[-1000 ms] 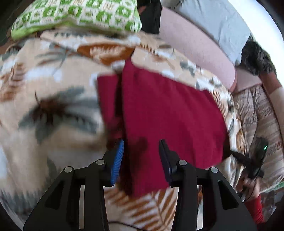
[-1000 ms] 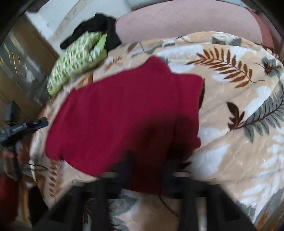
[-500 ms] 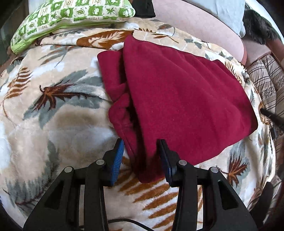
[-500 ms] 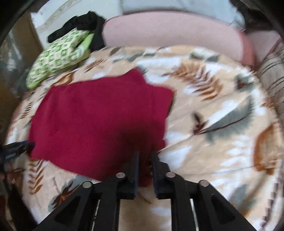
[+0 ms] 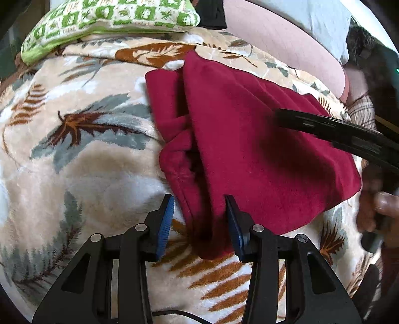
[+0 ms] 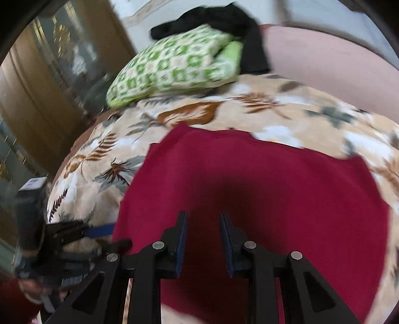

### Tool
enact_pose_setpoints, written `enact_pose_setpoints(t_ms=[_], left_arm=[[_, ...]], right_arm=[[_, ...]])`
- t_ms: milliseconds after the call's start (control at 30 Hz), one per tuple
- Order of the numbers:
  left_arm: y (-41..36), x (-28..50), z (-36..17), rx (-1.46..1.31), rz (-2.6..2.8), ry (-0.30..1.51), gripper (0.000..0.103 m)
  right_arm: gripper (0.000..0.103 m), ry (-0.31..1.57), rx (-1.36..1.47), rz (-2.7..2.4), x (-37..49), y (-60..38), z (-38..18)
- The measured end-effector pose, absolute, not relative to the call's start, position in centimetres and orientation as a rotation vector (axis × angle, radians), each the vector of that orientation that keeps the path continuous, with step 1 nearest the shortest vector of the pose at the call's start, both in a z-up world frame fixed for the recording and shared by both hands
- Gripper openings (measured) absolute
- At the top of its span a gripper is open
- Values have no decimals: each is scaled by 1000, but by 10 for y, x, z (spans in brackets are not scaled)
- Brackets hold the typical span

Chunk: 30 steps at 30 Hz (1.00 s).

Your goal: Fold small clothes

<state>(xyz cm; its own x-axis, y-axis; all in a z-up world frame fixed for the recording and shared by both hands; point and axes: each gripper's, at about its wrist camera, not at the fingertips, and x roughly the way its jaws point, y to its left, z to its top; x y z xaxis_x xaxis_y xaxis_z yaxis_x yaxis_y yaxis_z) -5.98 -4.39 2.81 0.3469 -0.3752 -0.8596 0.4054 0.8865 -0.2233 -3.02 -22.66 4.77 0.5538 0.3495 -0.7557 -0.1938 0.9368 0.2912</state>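
The left tool (image 5: 199, 219) points down at the near, bunched end of the dark red garment (image 5: 249, 149), which lies spread on a leaf-patterned blanket (image 5: 82, 174) covering the bed. Its blue-faced fingers (image 5: 165, 224) stand spread on either side of a thick fold of the red cloth, and the jaws are opening; the fold sits between them, with a gap showing at the left pad, while the cloth lies against the right one, so nothing is being pinched. Ahead of this tool the garment runs away in a broad flat panel, with a narrower rumpled strip doubled under along its left edge. To its right, the black body of the right tool (image 5: 349, 134) crosses above the far right part of the garment, and the hand (image 5: 381, 206) holding it shows at the frame's edge. From the right wrist view, the right tool (image 6: 203, 224) hovers over the middle of the red garment (image 6: 274, 187), its jaws opening with only a narrow gap and no cloth between them; the picture is blurred. To its left, at the garment's edge, sits the left tool (image 6: 99, 230). Beyond both tools, at the far end of the blanket, a green-and-white patterned pillow (image 6: 174, 67) lies with a black cloth (image 6: 224, 22) heaped behind it.
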Motion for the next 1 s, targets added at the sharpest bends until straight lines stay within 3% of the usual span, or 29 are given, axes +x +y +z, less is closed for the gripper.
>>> enact_pose_setpoints(t_ms=[300, 600, 900, 933, 967, 1000], left_arm=[[-36, -55, 24, -42, -516, 1121, 42], [-18, -57, 33, -162, -491, 1124, 42], [-11, -62, 29, -202, -488, 1114, 42], [-12, -62, 30, -207, -492, 1115, 42], [-10, -62, 29, -214, -499, 1115, 42], [-8, -62, 30, -219, -503, 1115, 42]], right_arm=[[25, 991, 149, 367, 45, -165, 21], [25, 958, 349, 412, 44, -190, 51], [26, 1076, 148, 423, 71, -129, 34], [21, 1078, 133, 412, 73, -127, 32], [9, 1076, 125, 402, 74, -128, 31], [8, 1062, 130, 411, 73, -129, 35]])
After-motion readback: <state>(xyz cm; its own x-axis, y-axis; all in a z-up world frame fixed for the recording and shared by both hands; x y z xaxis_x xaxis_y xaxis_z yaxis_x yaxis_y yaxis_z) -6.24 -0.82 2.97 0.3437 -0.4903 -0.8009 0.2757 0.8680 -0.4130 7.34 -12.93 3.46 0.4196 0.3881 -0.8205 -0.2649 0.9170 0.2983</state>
